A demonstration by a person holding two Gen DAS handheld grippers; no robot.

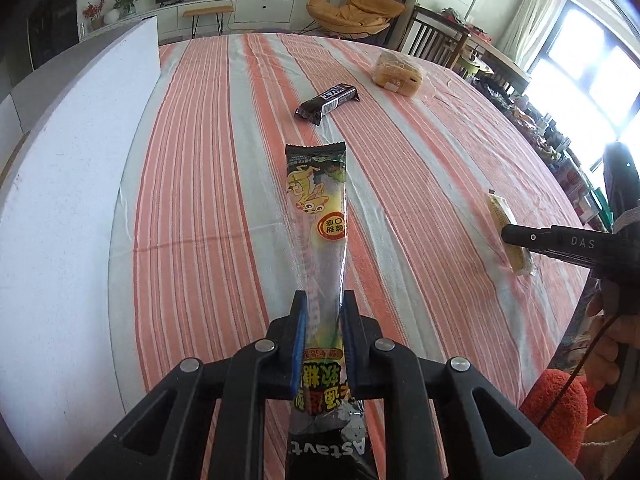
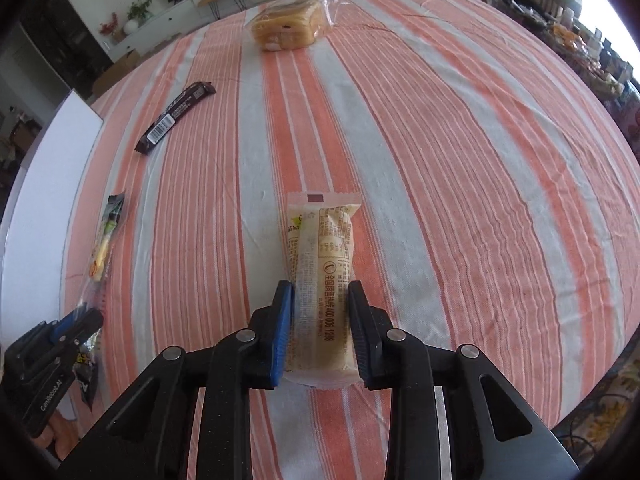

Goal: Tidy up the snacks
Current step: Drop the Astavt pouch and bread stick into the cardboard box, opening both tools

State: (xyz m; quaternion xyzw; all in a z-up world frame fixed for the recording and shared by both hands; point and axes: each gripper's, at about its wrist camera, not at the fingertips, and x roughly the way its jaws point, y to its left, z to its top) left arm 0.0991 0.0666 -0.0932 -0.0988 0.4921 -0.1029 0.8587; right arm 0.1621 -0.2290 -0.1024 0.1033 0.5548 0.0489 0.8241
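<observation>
Black angular tool (image 1: 322, 320) arms with silver round rivets, blue ribbed pads (image 2: 282, 334), white "GenRobot.AI" lettering.

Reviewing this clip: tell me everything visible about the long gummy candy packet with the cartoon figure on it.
The gummy candy packet is a long, narrow plastic sleeve, partly clear, with a dark serrated far end, a yellow cartoon figure, a round orange label and bold Chinese lettering near the camera. It looks glossy and slightly crinkled. The left gripper is shut on it, its blue-padded fingers pressing both long sides. It points away along the striped tablecloth; whether it touches the cloth is unclear.
</observation>
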